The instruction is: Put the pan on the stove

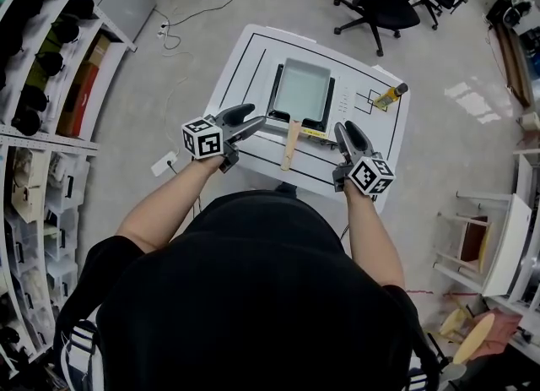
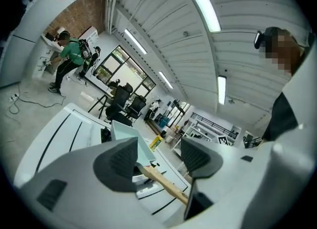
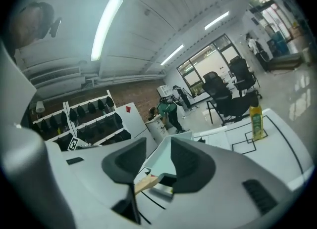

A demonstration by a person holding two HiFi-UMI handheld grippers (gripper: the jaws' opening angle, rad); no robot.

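Already the pan (image 1: 301, 92) sits on the stove (image 1: 272, 116) on the counter (image 1: 245, 56) (handle (image 1: 289, 146) toward me), so the task looks done. My left gripper (image 1: 251, 121) jaws stand apart and empty; my right gripper (image 1: 348, 131) jaws are narrow and empty.

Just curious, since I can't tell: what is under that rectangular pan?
A black stove sits under the pan; only its edges and front strip show. Its top is covered by the pan.

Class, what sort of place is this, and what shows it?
Probably a lab or workshop, not a home kitchen: office chairs, storage shelves, and a white table with black outlines holding a pan.
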